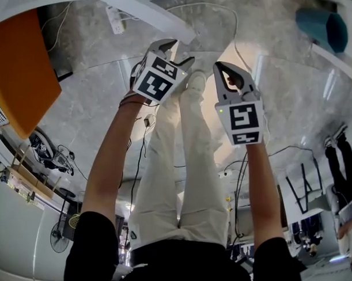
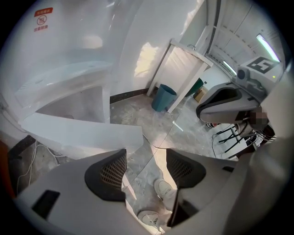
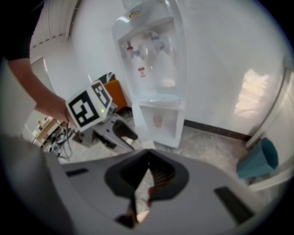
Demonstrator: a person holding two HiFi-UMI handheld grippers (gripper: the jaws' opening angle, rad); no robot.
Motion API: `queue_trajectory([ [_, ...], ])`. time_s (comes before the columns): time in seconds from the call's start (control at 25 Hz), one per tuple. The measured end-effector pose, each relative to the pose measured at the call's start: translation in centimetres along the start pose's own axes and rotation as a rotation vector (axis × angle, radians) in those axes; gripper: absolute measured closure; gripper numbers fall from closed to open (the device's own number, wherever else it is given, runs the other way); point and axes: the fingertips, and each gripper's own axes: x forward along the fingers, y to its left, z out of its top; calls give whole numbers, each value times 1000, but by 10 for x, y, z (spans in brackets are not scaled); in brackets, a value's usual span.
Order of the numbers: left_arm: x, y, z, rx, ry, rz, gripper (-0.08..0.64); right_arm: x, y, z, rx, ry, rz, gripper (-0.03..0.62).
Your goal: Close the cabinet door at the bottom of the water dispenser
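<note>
The white water dispenser (image 3: 154, 69) stands against the wall in the right gripper view, its bottom cabinet (image 3: 158, 123) showing an open compartment. In the left gripper view the dispenser (image 2: 69, 69) fills the left, and its white cabinet door (image 2: 82, 133) stands swung open just ahead of the jaws. My left gripper (image 2: 146, 167) is open and holds nothing, a short way from the door's edge. My right gripper (image 3: 147, 160) is shut and holds nothing, farther back. The head view shows both held out over the floor, left gripper (image 1: 177, 52) and right gripper (image 1: 224, 69).
A teal bin (image 2: 164, 97) stands by a white frame (image 2: 183, 69) to the right of the dispenser. An orange panel (image 1: 18, 67) is at the left, with cables (image 1: 144, 138) on the marble floor. The person's legs and shoes (image 1: 194, 79) are below the grippers.
</note>
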Motion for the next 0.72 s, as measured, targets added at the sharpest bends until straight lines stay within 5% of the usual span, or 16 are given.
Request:
queue_trajectory([
  [0.72, 24, 17, 56, 40, -41, 54, 282, -1, -31, -13, 95, -18, -15, 558],
])
